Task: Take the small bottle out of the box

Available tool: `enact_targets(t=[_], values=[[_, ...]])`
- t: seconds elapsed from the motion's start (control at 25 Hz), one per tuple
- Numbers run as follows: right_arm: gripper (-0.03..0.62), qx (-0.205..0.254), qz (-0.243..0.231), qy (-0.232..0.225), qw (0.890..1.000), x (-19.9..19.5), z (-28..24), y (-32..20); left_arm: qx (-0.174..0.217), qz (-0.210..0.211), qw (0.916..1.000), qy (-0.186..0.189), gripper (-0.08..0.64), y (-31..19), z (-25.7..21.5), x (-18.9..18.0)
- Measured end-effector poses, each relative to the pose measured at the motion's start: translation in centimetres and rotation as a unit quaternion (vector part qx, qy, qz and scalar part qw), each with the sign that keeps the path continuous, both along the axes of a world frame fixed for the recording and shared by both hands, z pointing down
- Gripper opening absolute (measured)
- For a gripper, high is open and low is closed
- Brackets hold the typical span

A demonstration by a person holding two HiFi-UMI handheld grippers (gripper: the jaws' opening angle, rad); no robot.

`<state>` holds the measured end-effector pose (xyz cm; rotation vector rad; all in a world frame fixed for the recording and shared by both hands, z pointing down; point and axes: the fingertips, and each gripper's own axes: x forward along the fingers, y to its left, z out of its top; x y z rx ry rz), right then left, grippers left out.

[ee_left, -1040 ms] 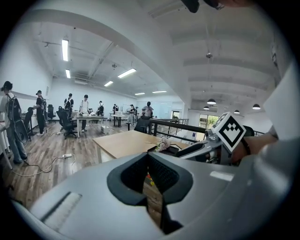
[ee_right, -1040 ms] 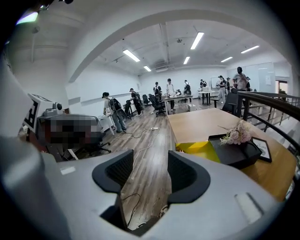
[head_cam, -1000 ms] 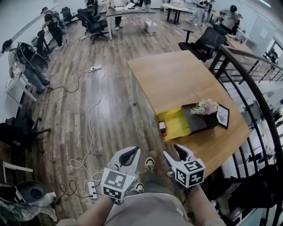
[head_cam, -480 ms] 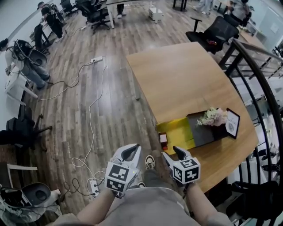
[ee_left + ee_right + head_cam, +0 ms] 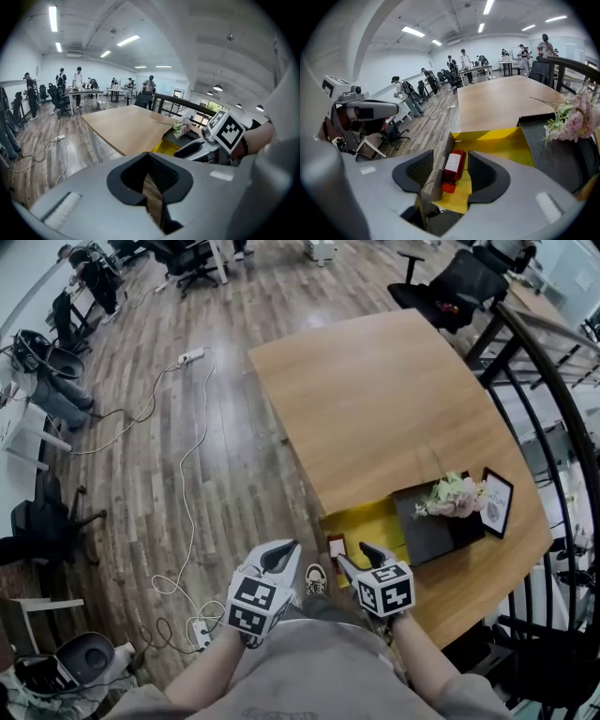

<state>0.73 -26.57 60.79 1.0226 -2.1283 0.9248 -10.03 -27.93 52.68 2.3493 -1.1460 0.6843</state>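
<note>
A small red bottle [image 5: 452, 168] with a white label and red cap lies on its side in the open yellow box [image 5: 497, 143], against the box's left wall. From the head view the bottle [image 5: 336, 547] is at the near table edge. My right gripper [image 5: 450, 176] is open, its jaws framing the bottle from just short of it, without touching; it [image 5: 357, 558] sits right beside the box [image 5: 370, 521]. My left gripper [image 5: 278, 556] hangs over the floor left of the table with its jaws together and nothing held.
A dark lid [image 5: 439, 524] carries pink flowers [image 5: 454, 496], with a framed card [image 5: 496, 502] beside it on the wooden table [image 5: 375, 399]. A black railing [image 5: 562, 437] runs along the right. Cables and a power strip [image 5: 183, 357] lie on the floor; people and chairs are far off.
The view has closed in on the table's near edge. Both grippers have come forward, and the right one now sits right by the bottle. The bottle has not moved.
</note>
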Motion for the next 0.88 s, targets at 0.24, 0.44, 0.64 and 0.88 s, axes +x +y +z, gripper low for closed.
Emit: enact_targets(t=[0.24,0.44,0.64,0.88], values=[[0.215,-0.03,-0.027,0.011,0.999,-1.0,2.5,-0.8,-0.026,-0.015,0.9995,-0.005,0.002,-1.4,1.8,-0.5],[0.215,-0.045,-0.044,0.018,0.998,-1.5,4.6,-1.0,-0.032,-0.026,0.9991,-0.005,0.002,-2.0,2.6,-0.9],[0.215,-0.074,-0.054,0.043,0.995,-1.8,7.0,-1.1,-0.052,-0.024,0.9983,-0.007,0.002,-1.9,3.7,-1.6],[0.215,-0.091,-0.036,0.048,0.994,-2.1,7.9,-1.3,-0.066,-0.021,0.9976,-0.005,0.001,-1.9,4.1,-2.5]])
